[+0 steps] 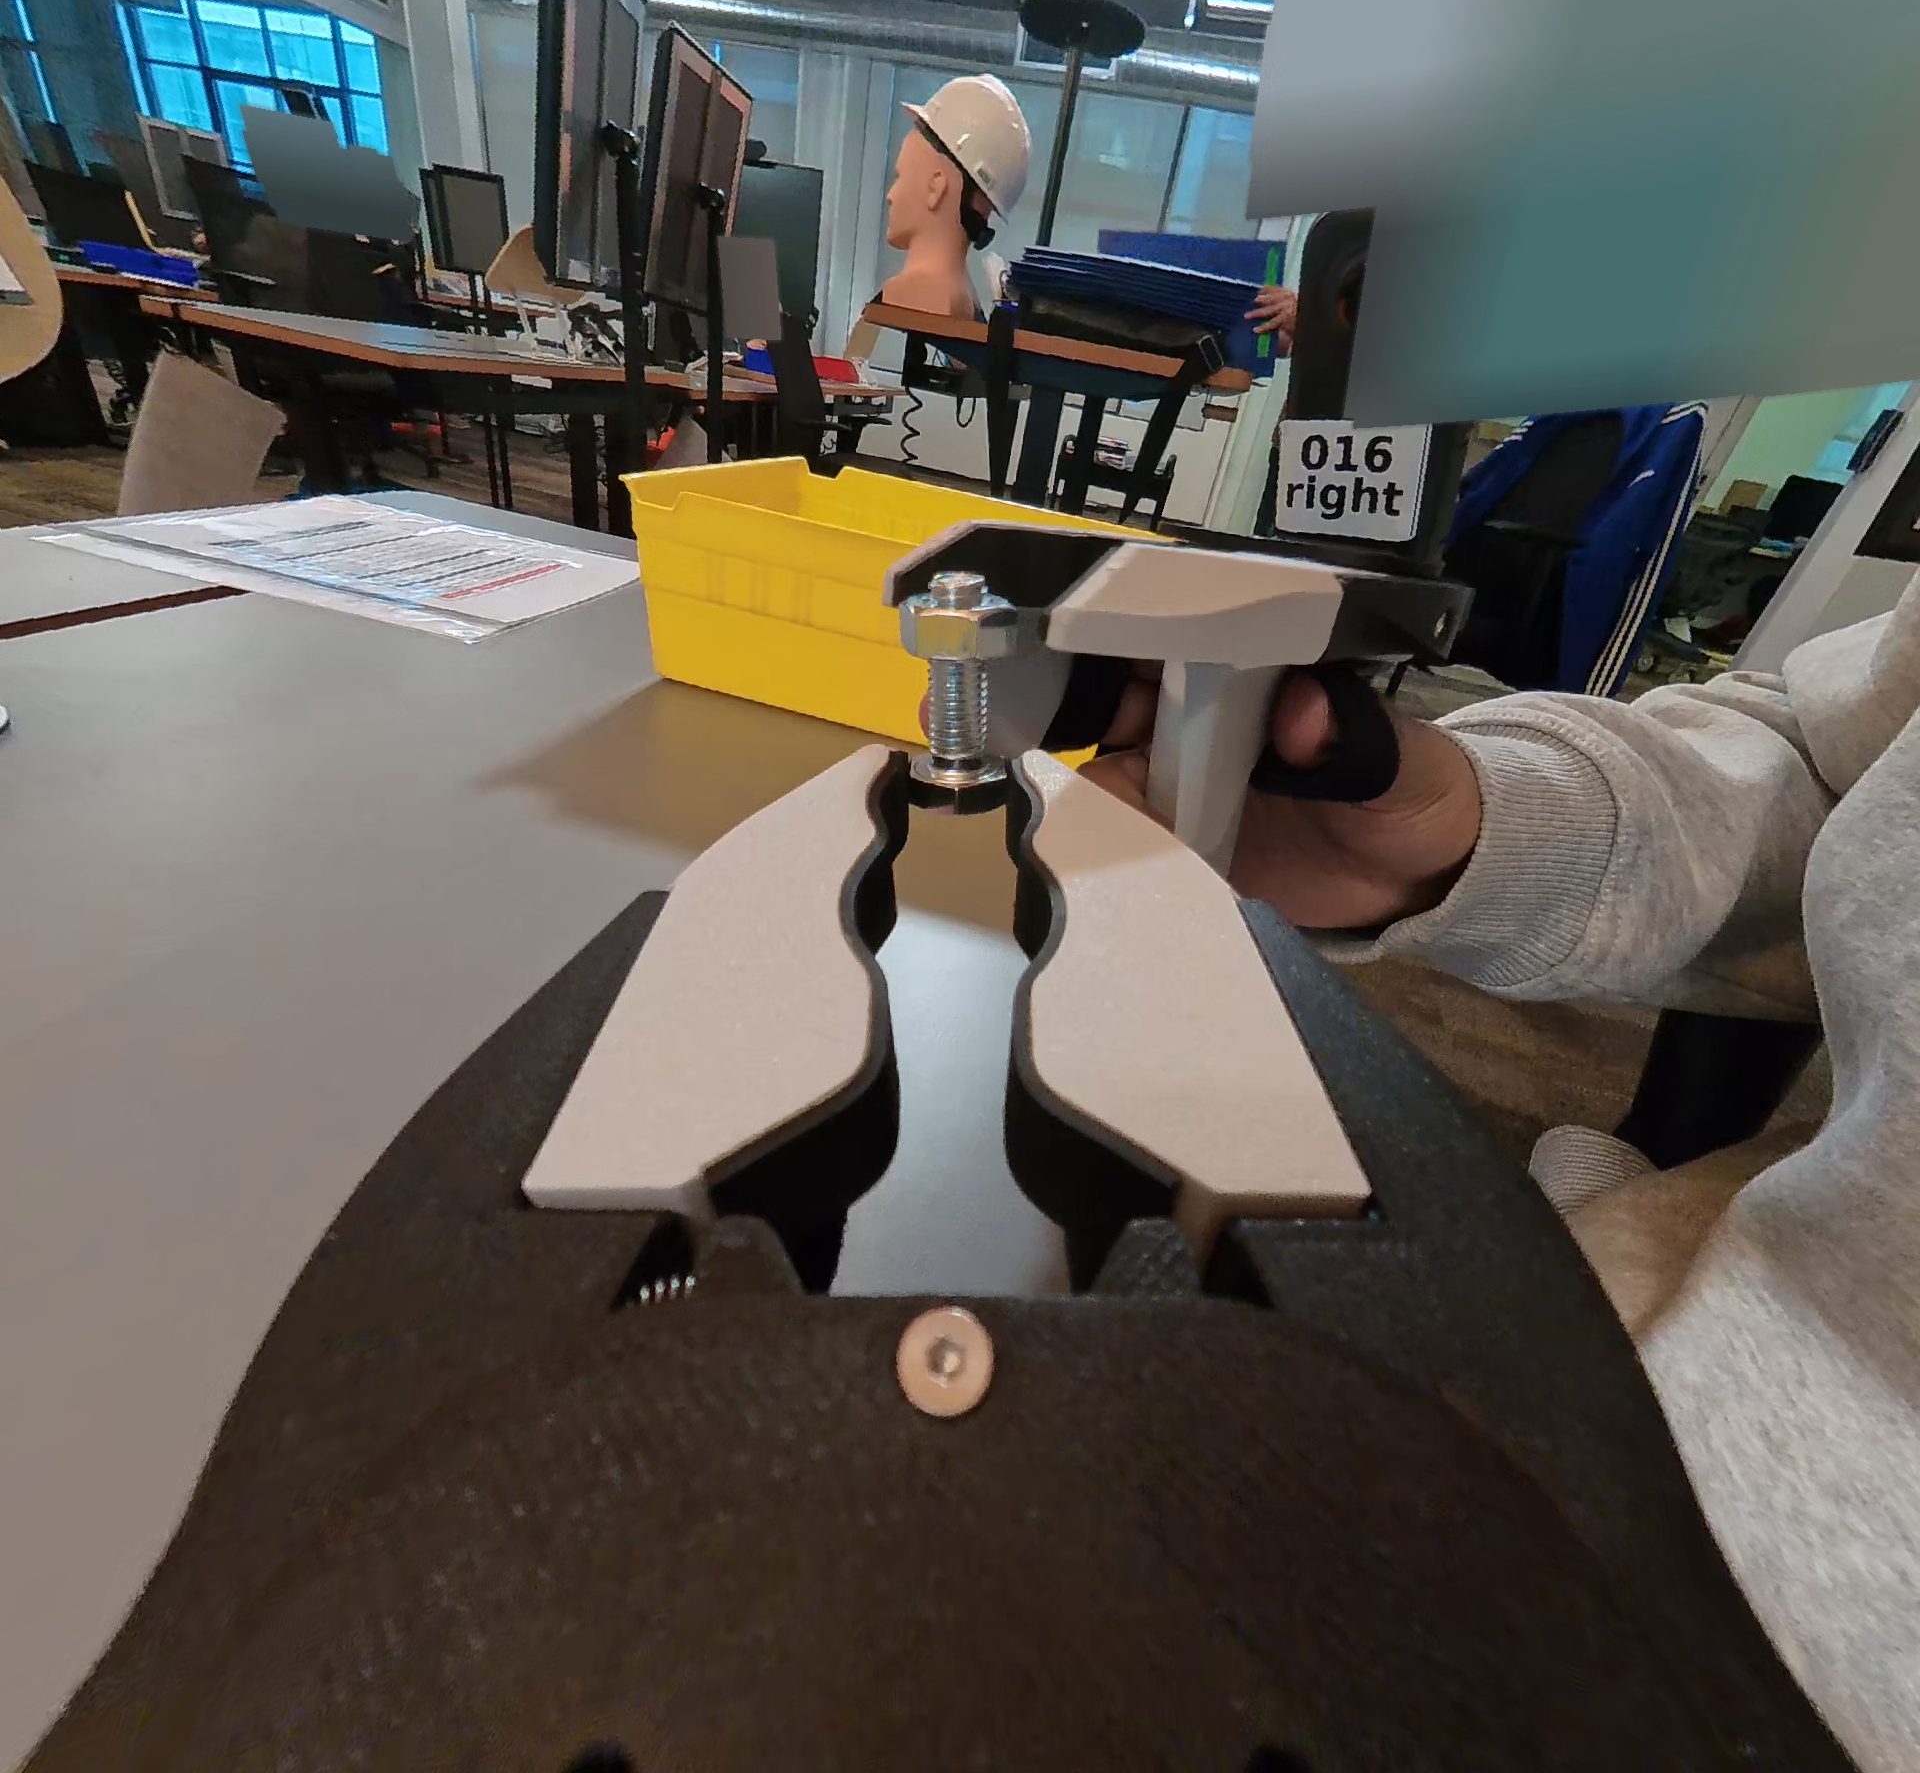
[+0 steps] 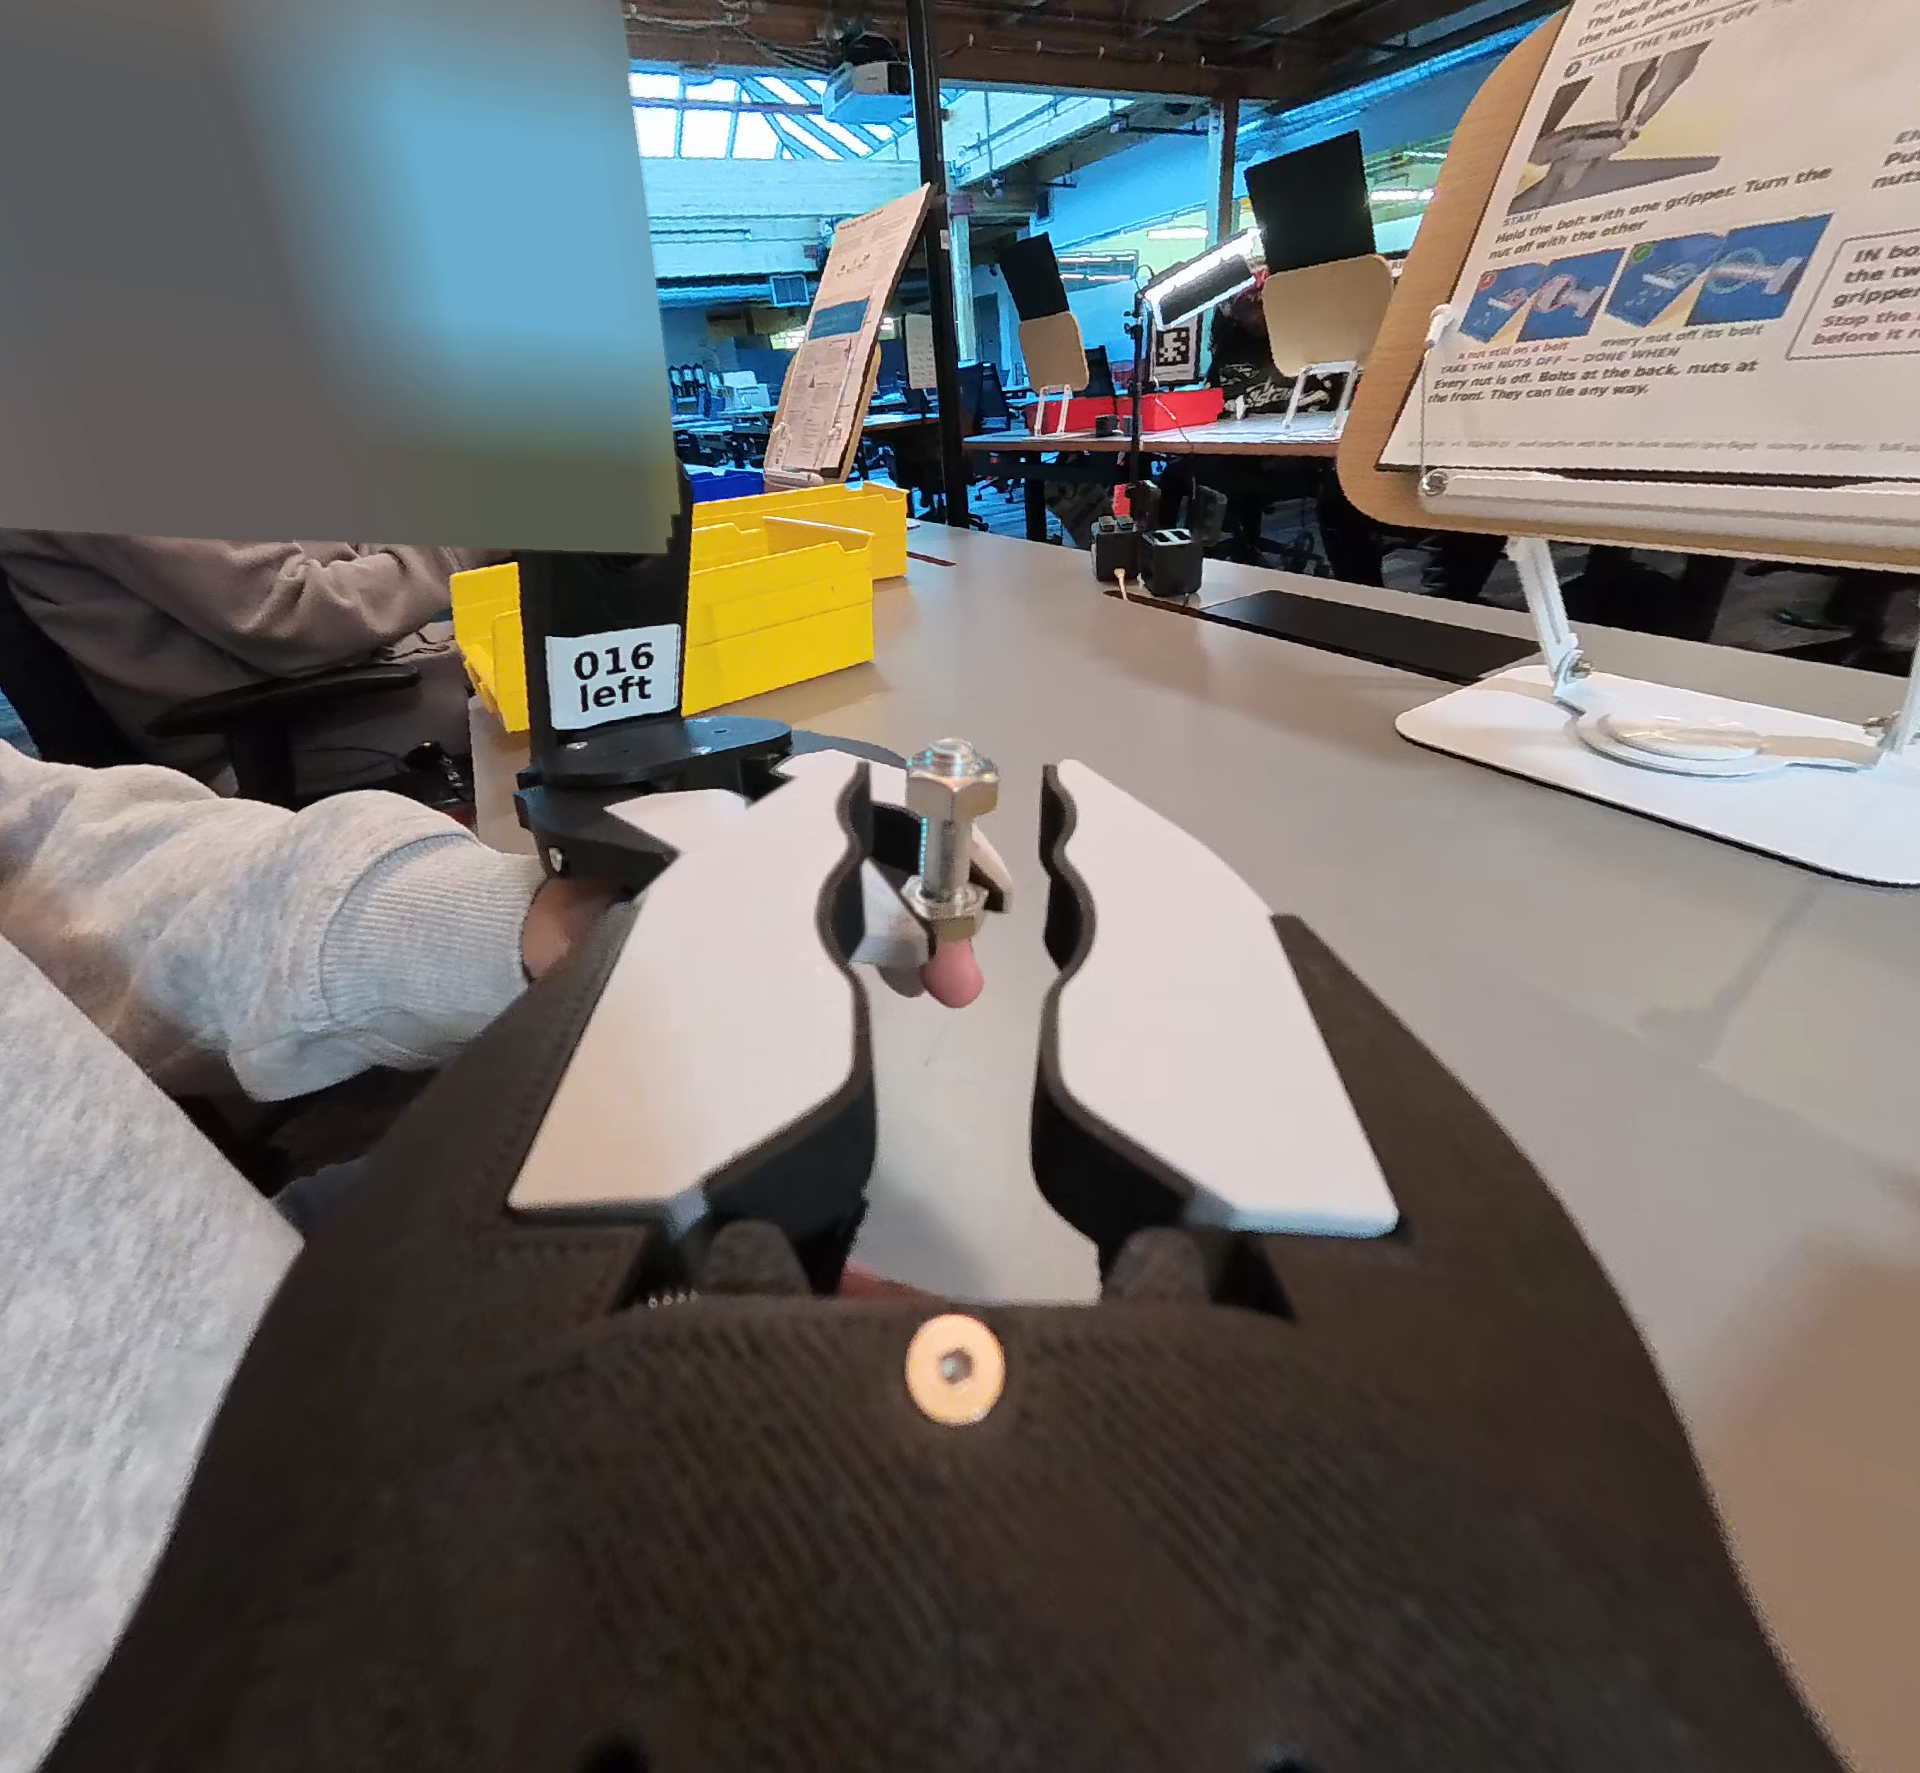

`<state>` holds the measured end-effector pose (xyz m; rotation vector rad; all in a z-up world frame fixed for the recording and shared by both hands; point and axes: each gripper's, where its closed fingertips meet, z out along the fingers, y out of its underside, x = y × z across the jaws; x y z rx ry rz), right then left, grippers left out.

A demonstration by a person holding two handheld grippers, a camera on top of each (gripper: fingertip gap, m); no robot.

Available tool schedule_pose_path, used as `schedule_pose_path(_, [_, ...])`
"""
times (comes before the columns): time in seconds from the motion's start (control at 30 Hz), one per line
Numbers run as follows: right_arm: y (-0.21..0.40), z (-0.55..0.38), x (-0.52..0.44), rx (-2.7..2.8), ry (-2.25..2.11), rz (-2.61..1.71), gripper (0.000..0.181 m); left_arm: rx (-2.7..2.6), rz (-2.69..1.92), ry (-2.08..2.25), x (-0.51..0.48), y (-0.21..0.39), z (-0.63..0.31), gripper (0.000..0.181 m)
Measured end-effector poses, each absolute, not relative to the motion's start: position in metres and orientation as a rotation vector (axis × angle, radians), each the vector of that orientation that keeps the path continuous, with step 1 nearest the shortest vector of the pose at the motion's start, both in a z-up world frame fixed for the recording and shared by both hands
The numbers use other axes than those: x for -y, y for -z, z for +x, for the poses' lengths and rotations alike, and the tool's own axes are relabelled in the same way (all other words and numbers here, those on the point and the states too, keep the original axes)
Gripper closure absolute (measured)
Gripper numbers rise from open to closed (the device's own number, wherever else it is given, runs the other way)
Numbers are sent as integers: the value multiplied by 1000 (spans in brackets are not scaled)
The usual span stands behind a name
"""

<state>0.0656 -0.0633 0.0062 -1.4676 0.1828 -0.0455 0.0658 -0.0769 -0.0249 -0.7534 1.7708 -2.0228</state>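
Observation:
A silver bolt [image 1: 954, 705] stands upright above the grey table [image 1: 260, 840], with a hex nut [image 1: 951, 627] near its top end. My left gripper [image 1: 956, 773] is shut on the bolt's head at the bottom. My right gripper [image 2: 954, 788] is open, its two fingertips on either side of the nut [image 2: 951, 793] with a gap on each side. In the left wrist view the right gripper [image 1: 971, 596] comes in from the right at nut height. The right wrist view shows the left gripper [image 2: 935, 904] holding the bolt [image 2: 940, 850] from the left.
A yellow bin [image 1: 769, 580] stands just behind the bolt, with more yellow bins [image 2: 790, 601] to the left. A printed sheet on a white stand [image 2: 1662, 788] is at the right. A laminated sheet [image 1: 343, 560] lies at the far left. Grey sleeves [image 1: 1610, 840] hold the grippers. My two grippers' fingertips are within a few centimetres of each other.

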Motion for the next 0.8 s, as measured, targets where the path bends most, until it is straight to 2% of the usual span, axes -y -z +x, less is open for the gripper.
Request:
schedule_pose_path(0.2, [-10, 58, 64, -161, -17, -1455, 155, -1753, -773, 2034, 75, 24, 68, 163])
schedule_pose_path(0.3, [-7, 55, 65, -165, -81, -1485, 176, -1745, -784, 2042, 73, 24, 69, 163])
schedule_pose_path(0.4, [-7, 57, 65, -183, -90, -1481, 172, -1745, -782, 2040, 74, 24, 68, 163])
schedule_pose_path(0.6, [-8, 61, 63, -168, -8, -1466, 151, -1746, -773, 2043, 74, 24, 68, 163])
schedule_pose_path(0.7, [-7, 57, 61, -147, -7, -1478, 151, -1744, -774, 2041, 74, 24, 68, 163])
schedule_pose_path(0.8, [-8, 52, 63, -121, -24, -1488, 171, -1742, -780, 2042, 74, 24, 69, 163])
